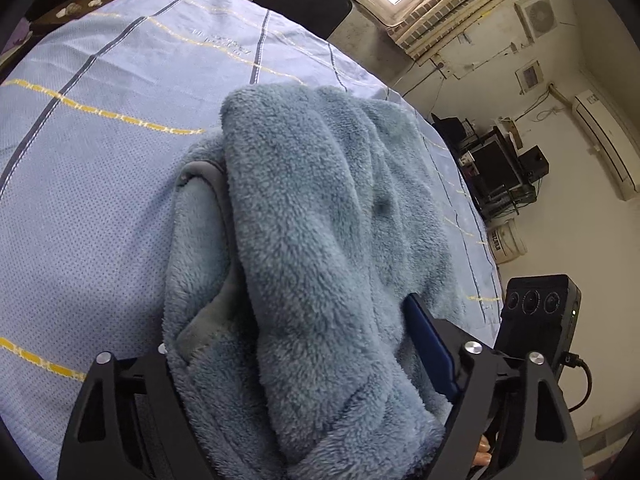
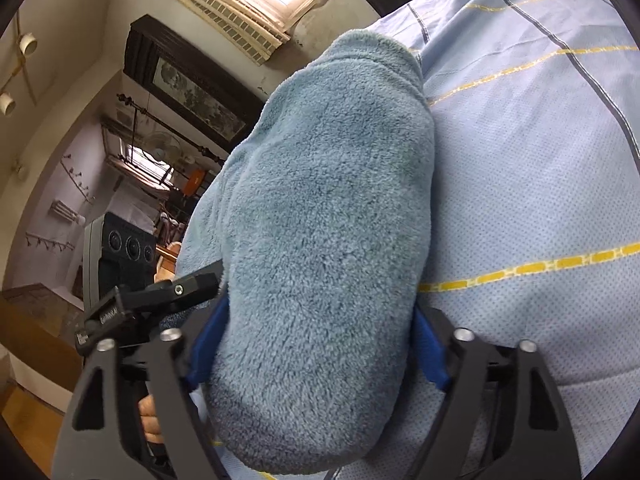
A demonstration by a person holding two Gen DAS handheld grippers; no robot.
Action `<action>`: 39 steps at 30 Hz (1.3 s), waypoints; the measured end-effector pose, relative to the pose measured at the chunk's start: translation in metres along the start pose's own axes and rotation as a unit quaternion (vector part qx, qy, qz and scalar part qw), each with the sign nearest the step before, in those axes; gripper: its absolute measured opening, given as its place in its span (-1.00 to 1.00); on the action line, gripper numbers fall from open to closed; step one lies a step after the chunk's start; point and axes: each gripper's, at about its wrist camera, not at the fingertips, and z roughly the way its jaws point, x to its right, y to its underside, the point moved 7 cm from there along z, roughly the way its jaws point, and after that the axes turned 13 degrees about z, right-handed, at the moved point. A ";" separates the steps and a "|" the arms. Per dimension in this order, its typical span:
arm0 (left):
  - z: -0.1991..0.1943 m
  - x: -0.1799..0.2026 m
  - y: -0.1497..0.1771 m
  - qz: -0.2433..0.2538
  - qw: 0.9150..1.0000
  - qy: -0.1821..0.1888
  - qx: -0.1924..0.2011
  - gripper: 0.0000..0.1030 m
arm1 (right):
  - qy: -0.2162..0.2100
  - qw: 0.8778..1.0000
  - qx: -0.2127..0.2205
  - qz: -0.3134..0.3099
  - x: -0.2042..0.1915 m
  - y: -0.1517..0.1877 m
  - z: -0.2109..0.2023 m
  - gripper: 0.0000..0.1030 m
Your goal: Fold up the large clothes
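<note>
A thick blue fleece garment [image 1: 312, 216] lies bunched in a long fold on the bed. It fills the gap of my left gripper [image 1: 296, 332], which is shut on it; only the right blue pad [image 1: 428, 344] shows, the other is buried in fleece. In the right wrist view the same fleece garment [image 2: 332, 208] bulges between both blue pads [image 2: 430, 356] of my right gripper [image 2: 320, 320], which is shut on it. The garment's far end rests near the bed's edge. A grey lining [image 1: 208, 320] shows at a seam.
The bed sheet [image 1: 100, 184] is light blue with yellow and dark stripes. A black chair back [image 1: 304, 0] stands past its far edge. The other gripper's black camera box [image 1: 536, 312] hangs close on the right. Shelves with electronics [image 1: 500, 168] and a white bucket [image 1: 508, 240] stand beyond.
</note>
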 end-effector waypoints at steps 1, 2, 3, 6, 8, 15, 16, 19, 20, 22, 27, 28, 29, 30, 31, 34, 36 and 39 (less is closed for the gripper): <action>0.000 0.003 0.000 0.006 1.000 -0.003 0.002 0.58 | -0.002 1.000 0.001 0.000 0.000 0.000 -0.001 0.31; -0.002 0.005 0.000 0.010 1.000 -0.006 0.004 0.55 | -0.002 1.000 0.002 -0.001 0.000 -0.001 -0.002 0.27; -0.002 0.007 0.000 0.014 1.000 -0.008 0.006 0.53 | -0.003 1.000 0.003 -0.003 0.000 -0.001 -0.003 0.25; -0.006 0.010 -0.001 0.016 1.000 -0.004 0.014 0.46 | -0.007 1.000 0.008 -0.009 -0.003 -0.001 -0.007 0.18; -0.009 0.013 -0.002 0.020 1.000 -0.003 0.019 0.43 | -0.011 1.000 0.011 -0.013 -0.005 -0.001 -0.010 0.16; -0.031 0.043 -0.007 0.059 0.997 -0.011 0.051 0.40 | -0.030 0.998 0.032 -0.034 -0.016 -0.002 -0.038 0.16; -0.035 0.049 -0.007 0.067 0.996 -0.014 0.056 0.40 | -0.035 0.998 0.036 -0.036 -0.019 -0.002 -0.043 0.16; -0.052 0.072 -0.009 0.091 0.993 -0.017 0.076 0.40 | -0.045 0.997 0.048 -0.047 -0.029 0.000 -0.064 0.17; -0.056 0.078 -0.008 0.096 0.992 -0.015 0.078 0.40 | -0.047 0.996 0.051 -0.052 -0.032 0.002 -0.073 0.17; -0.065 0.095 -0.005 0.110 0.991 -0.016 0.081 0.40 | -0.048 0.995 0.061 -0.062 -0.037 0.006 -0.094 0.17; -0.080 0.151 0.010 0.146 0.984 -0.027 0.093 0.40 | -0.051 0.992 0.082 -0.076 -0.043 0.019 -0.147 0.17; -0.082 0.158 0.013 0.149 0.984 -0.025 0.095 0.40 | -0.051 0.992 0.087 -0.080 -0.043 0.023 -0.158 0.17; -0.083 0.169 0.018 0.153 0.983 -0.023 0.097 0.40 | -0.049 0.991 0.091 -0.082 -0.046 0.025 -0.166 0.17; -0.083 0.178 0.022 0.157 0.982 -0.021 0.098 0.40 | -0.048 0.991 0.097 -0.085 -0.044 0.029 -0.179 0.18; -0.084 0.189 0.029 0.162 0.981 -0.019 0.100 0.40 | -0.047 0.990 0.100 -0.085 -0.040 0.031 -0.191 0.18; -0.083 0.215 0.045 0.170 0.980 -0.011 0.104 0.40 | -0.042 0.989 0.111 -0.086 -0.034 0.044 -0.222 0.18; -0.082 0.232 0.058 0.177 0.979 -0.004 0.103 0.40 | -0.035 0.989 0.114 -0.088 -0.029 0.052 -0.240 0.19; -0.076 0.250 0.076 0.186 0.978 0.000 0.098 0.40 | -0.022 0.990 0.114 -0.085 -0.019 0.065 -0.260 0.19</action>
